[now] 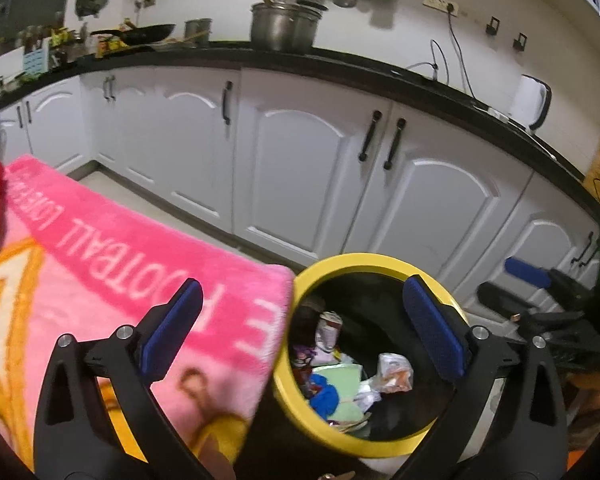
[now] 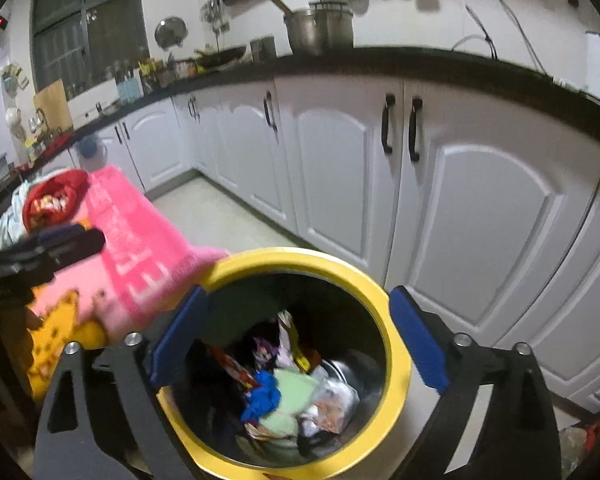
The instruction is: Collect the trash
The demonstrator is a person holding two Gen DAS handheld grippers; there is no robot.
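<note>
Here the left tongs (image 1: 300,328) are hanging spread wide with nothing between their blue pads, one pad showing over the pink blanket (image 1: 112,264) and the other over the mouth of the yellow-rimmed bin (image 1: 364,261). The right tongs (image 2: 298,340) are likewise gaping, empty, and are hovering right above the bin (image 2: 396,344), their two blue pads framing its opening from either side.

The trash is lying at the bottom of the bin: a crumpled blue scrap (image 2: 262,396), a pale green sheet (image 2: 296,394), a whitish wrapper (image 2: 332,402) and several printed packets whose labels are too blurred to read. In the left wrist view the same heap is showing, with a crushed can-like piece (image 1: 329,330) leaning upright beside the blue scrap (image 1: 324,394).

The blanket's corner is touching the bin's rim. A red bowl-like thing (image 2: 54,198) is sitting on the far end of the blanket. Behind, white cupboard doors (image 2: 332,168) are running under a black tabletop (image 1: 340,65) that is carrying a steel pot (image 1: 284,24), a dark pan (image 1: 140,34) and a white kettle (image 1: 530,100).
</note>
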